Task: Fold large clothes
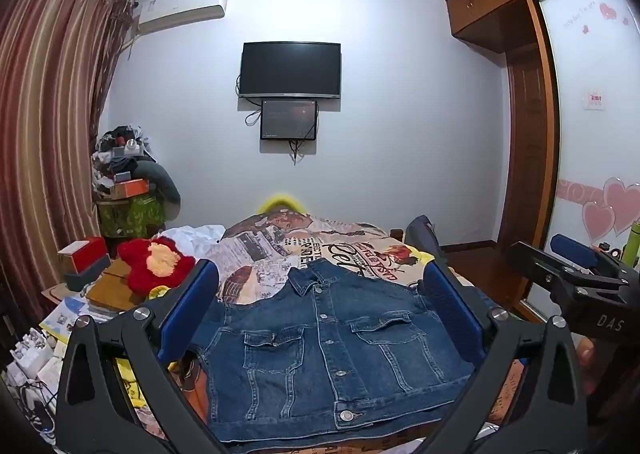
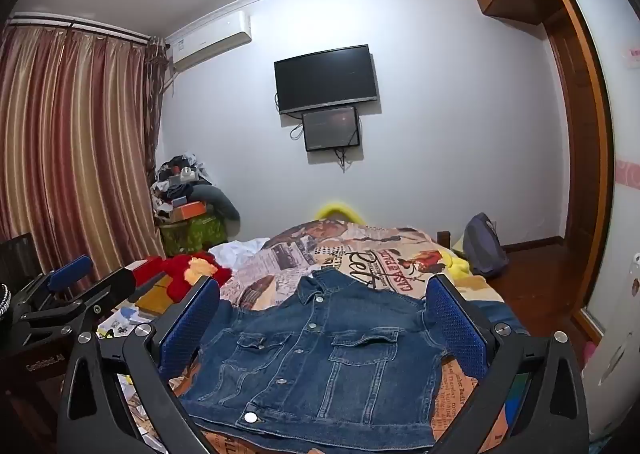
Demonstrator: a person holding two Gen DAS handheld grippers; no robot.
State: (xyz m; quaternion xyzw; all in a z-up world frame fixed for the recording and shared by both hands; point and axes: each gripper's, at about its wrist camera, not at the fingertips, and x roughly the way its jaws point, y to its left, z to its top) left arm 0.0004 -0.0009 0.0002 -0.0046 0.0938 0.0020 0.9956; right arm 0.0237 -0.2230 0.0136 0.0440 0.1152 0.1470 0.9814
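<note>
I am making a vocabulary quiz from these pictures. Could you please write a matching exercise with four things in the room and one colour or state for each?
Things:
1. denim jacket
2. plush toy
3. television
4. left gripper

States:
A. red and yellow
B. screen dark, on the wall
C. jaws wide open
D. blue, buttoned, flat on the bed

Pairs: 1-D, 2-A, 3-B, 4-C

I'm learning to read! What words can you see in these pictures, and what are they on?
"DAS": on the right gripper, seen from the left wrist.
"CASA" and "Pet": on the printed bedspread.
White lettering on the left gripper: too blurred to read.
Small newspaper print on the bedspread and the pink door sign: too small to read.
</note>
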